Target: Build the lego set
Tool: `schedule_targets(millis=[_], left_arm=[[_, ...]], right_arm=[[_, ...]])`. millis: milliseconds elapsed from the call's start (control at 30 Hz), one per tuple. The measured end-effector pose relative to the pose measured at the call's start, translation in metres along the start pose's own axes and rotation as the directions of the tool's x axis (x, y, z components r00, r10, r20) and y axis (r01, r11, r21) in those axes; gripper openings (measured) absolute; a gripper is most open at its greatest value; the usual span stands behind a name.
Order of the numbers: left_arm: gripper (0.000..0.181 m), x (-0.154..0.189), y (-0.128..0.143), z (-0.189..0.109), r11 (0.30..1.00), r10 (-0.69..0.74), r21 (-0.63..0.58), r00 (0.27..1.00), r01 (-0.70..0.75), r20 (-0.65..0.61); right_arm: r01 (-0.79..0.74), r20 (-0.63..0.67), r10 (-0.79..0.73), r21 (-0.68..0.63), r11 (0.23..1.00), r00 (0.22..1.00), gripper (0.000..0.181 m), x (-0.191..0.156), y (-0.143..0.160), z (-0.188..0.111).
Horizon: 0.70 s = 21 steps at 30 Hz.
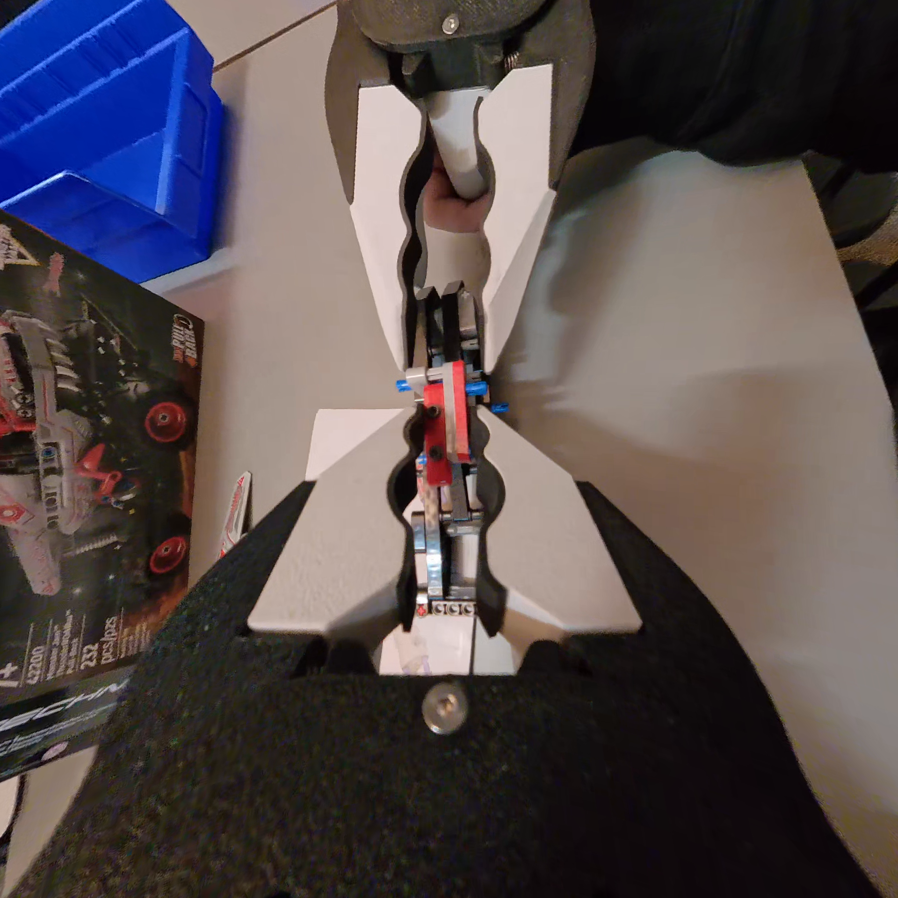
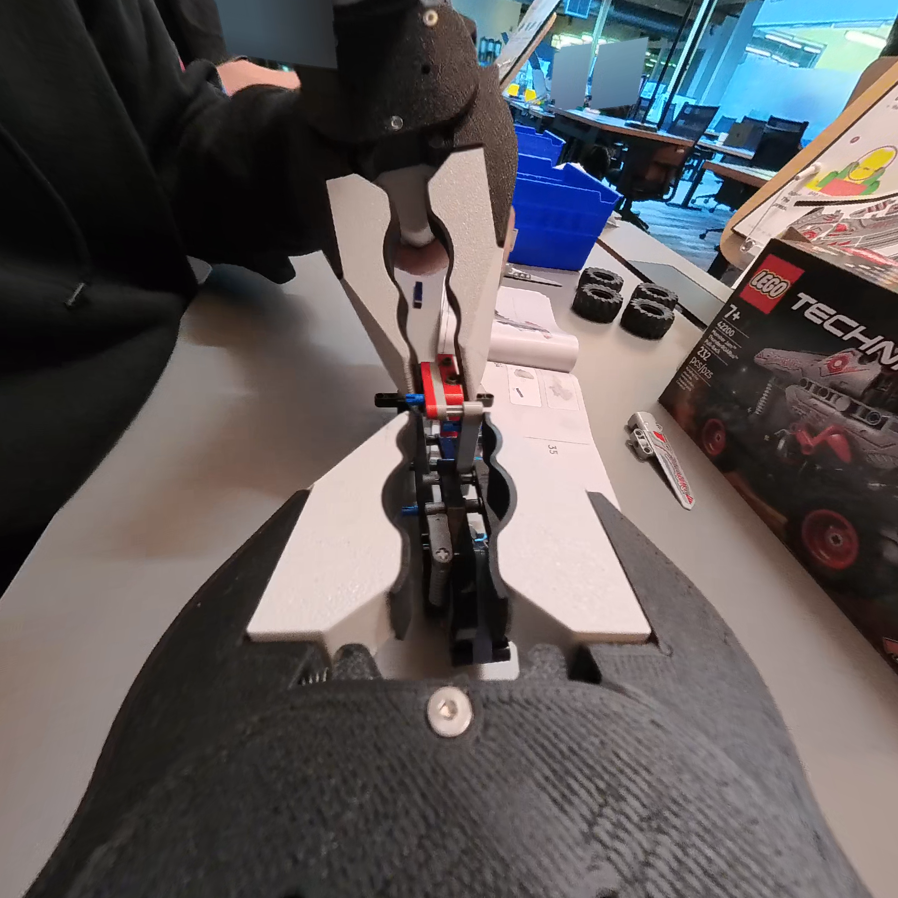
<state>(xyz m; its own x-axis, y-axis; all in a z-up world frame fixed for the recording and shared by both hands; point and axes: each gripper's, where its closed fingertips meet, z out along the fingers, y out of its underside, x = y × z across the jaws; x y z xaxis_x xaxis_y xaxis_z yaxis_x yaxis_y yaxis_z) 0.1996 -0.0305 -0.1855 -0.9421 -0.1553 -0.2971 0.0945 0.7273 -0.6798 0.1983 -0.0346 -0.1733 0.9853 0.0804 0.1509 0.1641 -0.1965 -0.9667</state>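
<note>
Gripping from opposite ends, the left gripper (image 1: 444,427) and the right gripper (image 2: 440,427) meet tip to tip above the table (image 1: 680,388), and the half-built model (image 1: 444,423) is held between them in the air; each pair of fingers is pinched in on its own end of the model, the left on the end with red beams (image 1: 440,437) and the right on the dark grey and black frame (image 2: 449,525). Holding it at both ends this way probably steadies the build so the red section can be pressed or lined up against the frame without either part twisting. Blue pins (image 1: 402,386) stick out sideways at the joint, so the sides there are likely left clear on purpose. Under the grippers lies the open booklet (image 2: 544,413), within sight for checking the step. Off to the side, four tyres (image 2: 624,301) sit grouped near the blue bins (image 2: 554,214), and a silver stickered panel (image 2: 661,452) lies just beside the box (image 2: 802,388), apparently set out for later steps. The build looks partway along: wheels and panel are not yet on. Any squeeze here should run straight along the pins, since a skewed push could pop the red beams loose
</note>
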Motion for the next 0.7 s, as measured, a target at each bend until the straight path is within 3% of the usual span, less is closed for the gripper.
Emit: schedule_targets(millis=[133,300,433,700], left_arm=[[0.027,-0.0031,-0.0018,0.0024,0.999,-0.029,0.021,0.999,0.029,-0.024],[0.016,0.0021,-0.003,0.0033,0.998,-0.03,0.047,0.996,0.034,-0.088],[0.027,-0.002,-0.0024,0.0019,0.998,-0.007,0.057,0.999,0.009,-0.045],[0.025,0.0015,-0.0032,0.0007,0.998,0.008,0.06,1.0,-0.01,0.026]], right_arm=[[-0.005,0.001,0.005,0.011,1.0,1.0,0.02,0.0002,-0.0007,0.0004],[-0.02,-0.001,0.02,0.014,1.0,1.0,0.019,0.0013,-0.0007,0.0011],[0.007,-0.006,-0.007,0.013,1.0,1.0,0.019,0.0004,-0.0009,0.0019],[0.014,0.005,-0.014,0.025,1.0,1.0,0.019,-0.0026,-0.0011,0.0016]])
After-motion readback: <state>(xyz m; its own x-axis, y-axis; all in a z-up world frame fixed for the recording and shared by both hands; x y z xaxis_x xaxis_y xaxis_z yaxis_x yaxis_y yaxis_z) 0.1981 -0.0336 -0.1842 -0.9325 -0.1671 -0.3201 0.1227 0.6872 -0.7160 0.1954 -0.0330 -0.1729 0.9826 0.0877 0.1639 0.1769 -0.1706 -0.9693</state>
